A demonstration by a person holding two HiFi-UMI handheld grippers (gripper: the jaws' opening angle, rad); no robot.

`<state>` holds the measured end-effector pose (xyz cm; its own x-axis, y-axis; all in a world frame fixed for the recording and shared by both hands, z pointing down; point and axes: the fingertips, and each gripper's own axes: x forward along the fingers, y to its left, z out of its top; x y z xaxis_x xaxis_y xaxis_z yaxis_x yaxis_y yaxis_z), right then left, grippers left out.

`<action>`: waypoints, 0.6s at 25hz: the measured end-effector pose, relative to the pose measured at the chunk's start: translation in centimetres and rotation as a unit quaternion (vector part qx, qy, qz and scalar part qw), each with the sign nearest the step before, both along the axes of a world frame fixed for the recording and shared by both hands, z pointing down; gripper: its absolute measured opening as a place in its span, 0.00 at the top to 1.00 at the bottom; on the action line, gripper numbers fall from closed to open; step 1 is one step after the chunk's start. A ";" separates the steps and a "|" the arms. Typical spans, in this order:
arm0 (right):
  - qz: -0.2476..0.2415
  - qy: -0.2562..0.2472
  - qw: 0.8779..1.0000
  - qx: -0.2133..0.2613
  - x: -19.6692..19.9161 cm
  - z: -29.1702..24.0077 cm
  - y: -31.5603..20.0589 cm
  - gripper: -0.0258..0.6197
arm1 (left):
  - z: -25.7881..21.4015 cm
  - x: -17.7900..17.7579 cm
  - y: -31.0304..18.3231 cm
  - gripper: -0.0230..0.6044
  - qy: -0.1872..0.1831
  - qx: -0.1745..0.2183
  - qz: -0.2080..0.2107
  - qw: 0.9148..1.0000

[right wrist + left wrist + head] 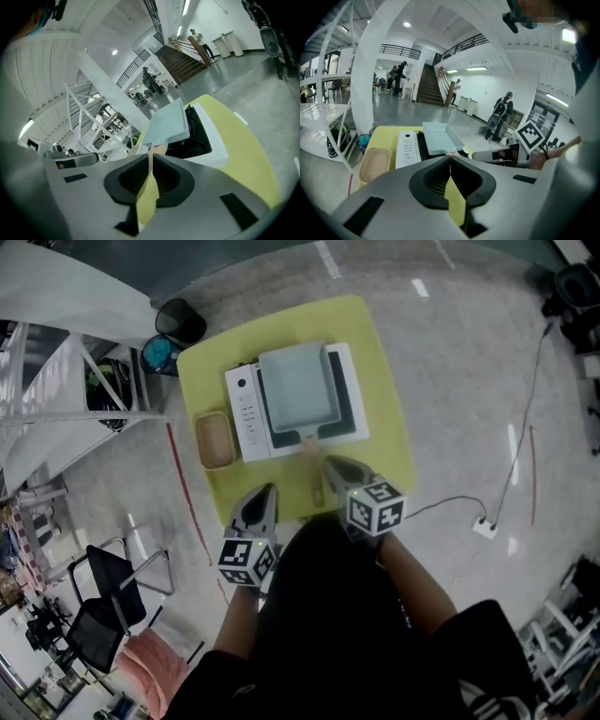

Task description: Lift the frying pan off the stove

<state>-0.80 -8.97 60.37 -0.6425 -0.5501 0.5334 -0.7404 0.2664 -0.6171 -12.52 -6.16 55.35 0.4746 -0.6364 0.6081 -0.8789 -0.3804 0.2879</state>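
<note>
The frying pan [298, 385] sits on the stove [246, 413] just ahead of the right gripper [329, 463], jaws together and empty, its handle [314, 479] running back beside those tips, farther from the closed left gripper [270, 491]

We see a yellow table [386, 418] with rounded corners standing on a grey floor [450, 362], and the left tongs [271, 488] and right tongs [327, 461] both hang over its near edge. Straight ahead of the tongs a white stove [246, 413] sits on the tabletop, its button strip on the side towards the left tongs. Ahead and to the left of the left tongs lies a shallow tan tray [215, 440], just beside the stove; we cannot tell whether the two touch
</note>
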 end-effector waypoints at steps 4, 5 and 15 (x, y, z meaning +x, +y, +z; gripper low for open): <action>0.001 -0.020 1.000 -0.011 -0.5 0.4 -0.3 0.76 | 0.1 -0.5 0.3 0.89 -0.003 -0.004 -0.006 1.000; 0.003 -0.027 1.000 -0.016 -0.7 0.5 -0.4 0.74 | 0.1 -0.6 0.4 0.89 -0.004 -0.005 -0.008 1.000; 0.036 -0.088 0.994 -0.062 -1.5 1.6 -1.1 0.64 | -0.1 -1.8 0.3 0.89 -0.008 -0.002 -0.021 1.000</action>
<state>-2.27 -10.10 61.99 -0.6932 -0.5360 0.4819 -0.6322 0.1309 -0.7637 -14.32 -5.82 55.29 0.4368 -0.6538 0.6179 -0.8990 -0.3412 0.2745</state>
